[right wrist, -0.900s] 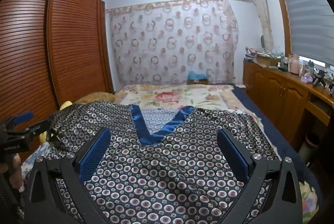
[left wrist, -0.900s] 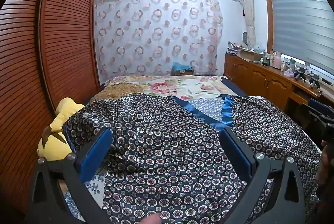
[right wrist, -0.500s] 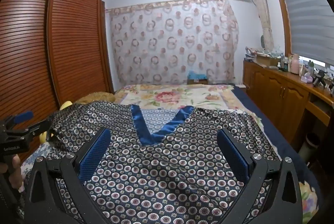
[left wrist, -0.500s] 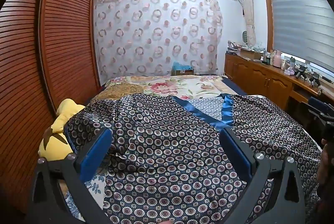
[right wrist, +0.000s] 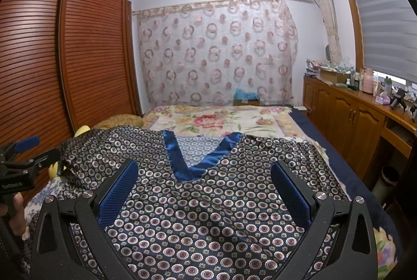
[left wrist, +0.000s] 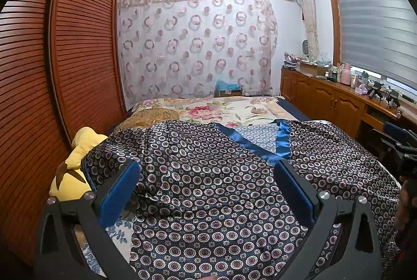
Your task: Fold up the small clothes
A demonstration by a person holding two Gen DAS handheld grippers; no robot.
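Note:
A dark patterned satin garment point(left wrist: 208, 175) with a blue V-neck trim point(left wrist: 282, 141) lies spread flat on the bed, neckline pointing away from me. My left gripper point(left wrist: 207, 188) hovers over its left half, jaws wide apart with nothing between the blue pads. In the right wrist view the same garment point(right wrist: 208, 201) fills the foreground, its blue collar point(right wrist: 182, 162) straight ahead. My right gripper point(right wrist: 204, 186) hangs above the middle of it, open and empty. Each view shows the other gripper at its edge: the right gripper point(left wrist: 398, 144) and the left gripper point(right wrist: 23, 154).
A floral bedspread point(left wrist: 221, 110) covers the far part of the bed. A yellow plush toy point(left wrist: 75, 165) lies at the left edge by the slatted wooden wardrobe point(left wrist: 52, 84). A wooden cabinet point(right wrist: 351, 118) with clutter runs along the right wall under the window.

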